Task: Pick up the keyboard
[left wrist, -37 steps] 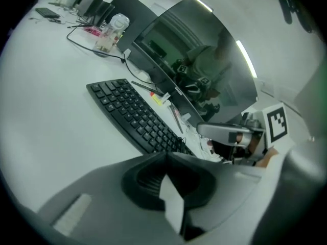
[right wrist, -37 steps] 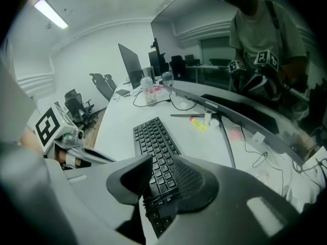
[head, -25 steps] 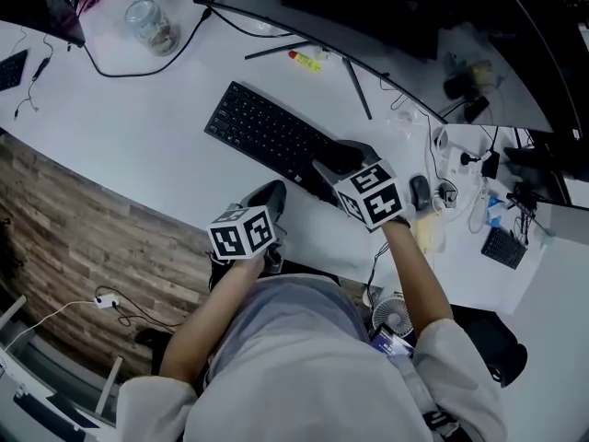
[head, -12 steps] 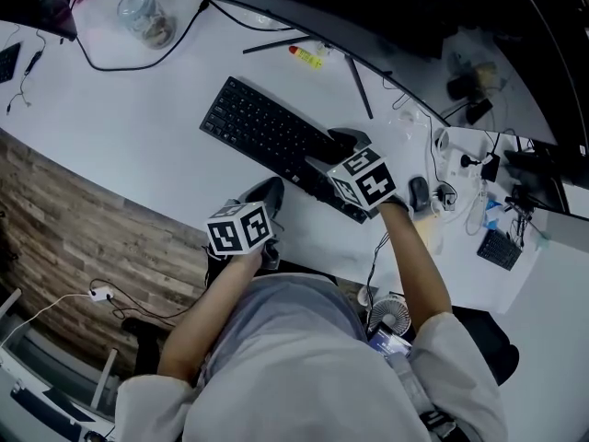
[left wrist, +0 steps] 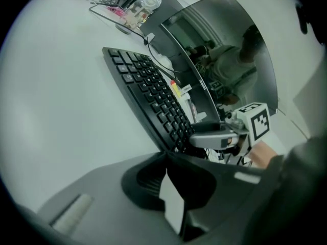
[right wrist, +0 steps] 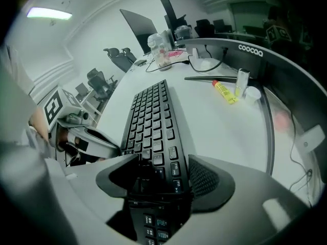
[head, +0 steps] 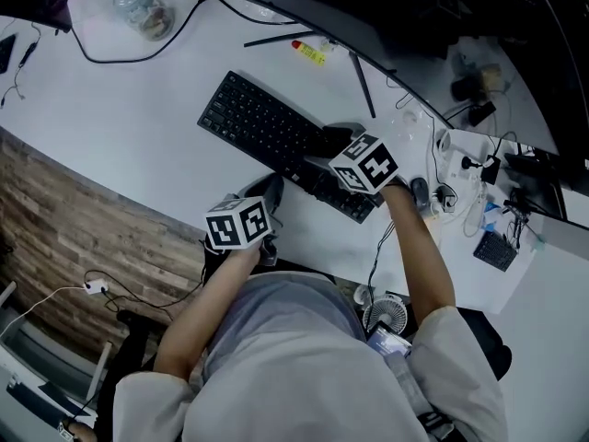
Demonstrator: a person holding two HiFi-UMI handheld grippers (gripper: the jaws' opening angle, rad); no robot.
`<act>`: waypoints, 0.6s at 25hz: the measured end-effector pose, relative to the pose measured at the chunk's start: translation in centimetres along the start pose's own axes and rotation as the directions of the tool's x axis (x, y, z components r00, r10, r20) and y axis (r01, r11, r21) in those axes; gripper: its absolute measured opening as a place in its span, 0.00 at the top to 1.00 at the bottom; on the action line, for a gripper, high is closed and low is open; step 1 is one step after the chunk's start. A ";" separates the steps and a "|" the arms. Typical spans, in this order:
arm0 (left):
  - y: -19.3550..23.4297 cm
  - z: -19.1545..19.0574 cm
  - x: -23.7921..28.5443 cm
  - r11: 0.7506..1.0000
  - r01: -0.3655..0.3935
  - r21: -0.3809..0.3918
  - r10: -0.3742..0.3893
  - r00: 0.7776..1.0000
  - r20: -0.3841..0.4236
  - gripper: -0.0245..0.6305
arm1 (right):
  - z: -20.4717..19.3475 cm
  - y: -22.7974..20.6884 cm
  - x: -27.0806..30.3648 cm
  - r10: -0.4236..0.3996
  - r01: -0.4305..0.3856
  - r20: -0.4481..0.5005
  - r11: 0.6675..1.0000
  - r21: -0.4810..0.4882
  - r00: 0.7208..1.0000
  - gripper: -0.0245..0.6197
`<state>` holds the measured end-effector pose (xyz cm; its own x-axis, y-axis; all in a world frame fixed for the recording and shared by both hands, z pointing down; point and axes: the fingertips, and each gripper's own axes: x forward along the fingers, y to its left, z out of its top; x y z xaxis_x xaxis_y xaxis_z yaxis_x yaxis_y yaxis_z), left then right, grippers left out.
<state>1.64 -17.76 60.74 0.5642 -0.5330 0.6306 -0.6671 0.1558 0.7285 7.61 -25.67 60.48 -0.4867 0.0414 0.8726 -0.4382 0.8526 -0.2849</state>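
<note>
Now the right gripper (right wrist: 159, 173) has dipped lower over the right end of the keyboard (head: 274, 144) than it was a moment ago, and its jaws have just been opening. They stand wide apart, one on each long side of the keyboard, with the last rows of keys between them. We cannot see the pads pressing on it, so we think nothing is held yet. To us this means the grab is about to start: the jaws are set around the end, and they must close before the keyboard can go up. The left gripper (head: 269, 196) has hardly moved. It sits at the front edge of the counter (head: 138, 109), near the long side of the keyboard closest to us. Its jaws look close together with nothing in them. The keyboard is black, long, thin and flat, with lots of small keys. It lies flat and slanted on the white counter, its left end farther from us and its right end nearer. It is much longer than the jaws are wide, so we think that, held by one end only, it may tip down at the far end.
</note>
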 end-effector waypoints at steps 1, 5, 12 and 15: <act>0.0 0.0 0.0 1.000 0.001 -0.002 -0.001 1.000 -0.001 0.96 | 0.0 0.0 0.1 0.015 -0.015 -0.005 1.000 -0.001 1.000 0.47; -0.1 0.0 0.2 1.000 0.017 -0.003 -0.017 1.000 -0.003 0.96 | -0.2 -0.2 0.4 0.080 -0.079 -0.011 0.996 0.036 0.997 0.48; 0.1 0.1 0.2 1.000 0.018 -0.002 -0.018 1.000 0.004 0.96 | 0.1 -0.3 0.3 0.167 -0.168 0.021 0.982 0.090 0.986 0.51; 0.1 0.0 0.2 1.000 0.013 -0.003 -0.013 1.000 0.005 0.96 | 0.0 -0.2 0.3 0.201 -0.200 -0.002 0.976 0.081 0.980 0.54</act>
<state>1.71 -17.82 60.91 0.5703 -0.5389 0.6199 -0.6585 0.1511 0.7372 7.58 -25.85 60.80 -0.5633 0.2132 0.7983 -0.3919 0.7816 -0.4853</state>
